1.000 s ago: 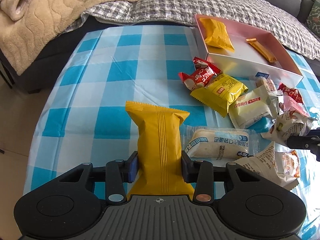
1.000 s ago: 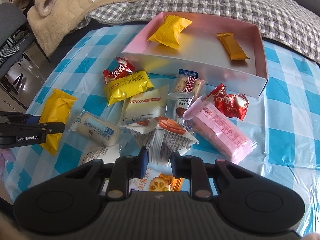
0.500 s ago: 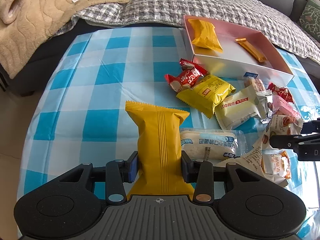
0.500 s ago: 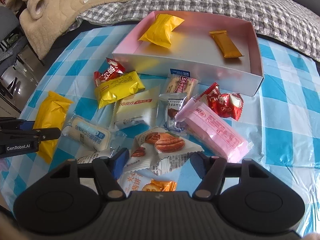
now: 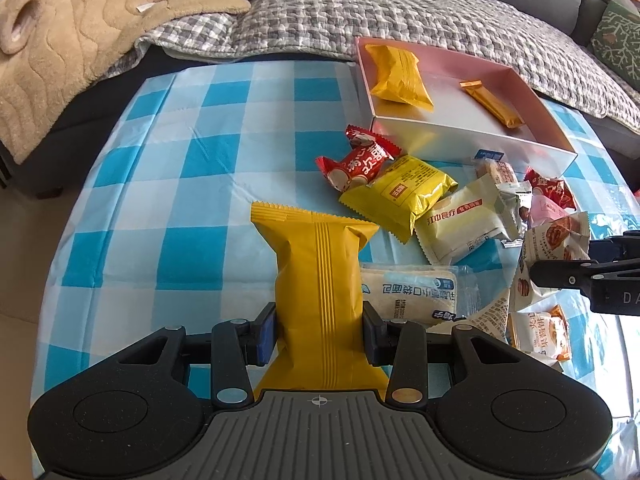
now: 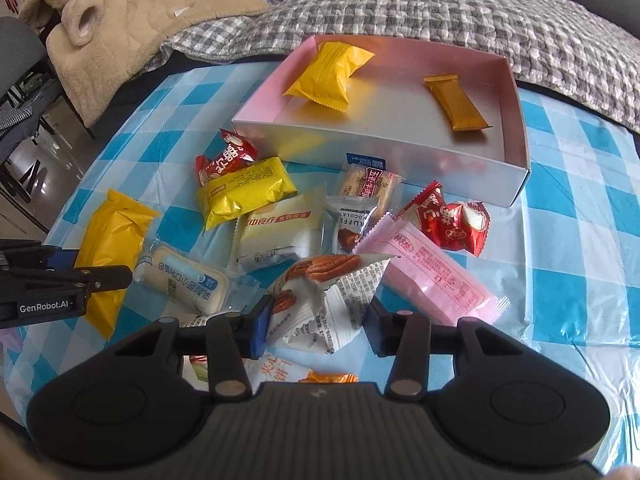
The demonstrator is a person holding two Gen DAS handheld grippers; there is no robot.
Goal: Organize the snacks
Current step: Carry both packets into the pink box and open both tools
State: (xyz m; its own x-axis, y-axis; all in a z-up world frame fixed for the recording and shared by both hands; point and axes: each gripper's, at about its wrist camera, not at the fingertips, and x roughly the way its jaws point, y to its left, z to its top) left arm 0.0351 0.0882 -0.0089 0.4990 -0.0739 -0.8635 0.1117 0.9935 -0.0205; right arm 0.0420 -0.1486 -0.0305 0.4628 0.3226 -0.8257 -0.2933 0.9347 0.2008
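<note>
Left wrist view: left gripper [image 5: 319,332] jaws clamped on both sides of a yellow snack packet [image 5: 318,280], which stands up along the fingers over the blue-checked desk [image 5: 208,168]. Just right of it lies a clear-wrapped cream cake [image 5: 416,294]. Farther right, a loose pile: red candy [image 5: 360,158], yellow packet with label [image 5: 400,192], cream packet [image 5: 460,224]. Far right, the pink box [image 5: 472,136] holds a second yellow packet [image 5: 398,74] and an orange bar [image 5: 490,104]. The right gripper's fingers enter at the right edge, with a pecan packet [image 5: 554,240] beside them; whether they touch it cannot be told here. Only this view shows the left grasp head-on.

Right wrist view: right gripper [image 6: 316,326] jaws partly open, one on each side of the pecan packet [image 6: 324,296]; contact with the pads is unclear. This view alone shows the pink wafer packet [image 6: 432,276] whole, just right of the pecan packet, a second red candy [image 6: 452,220] near the box's near wall, and a truffle sachet [image 6: 350,224]. The pink box [image 6: 360,146] sits far centre with both items inside. At near left, the left gripper [image 6: 100,276] comes in side-on, pinching the yellow snack packet [image 6: 112,244]. A grey checked blanket [image 6: 440,4] lies beyond the desk.
</note>
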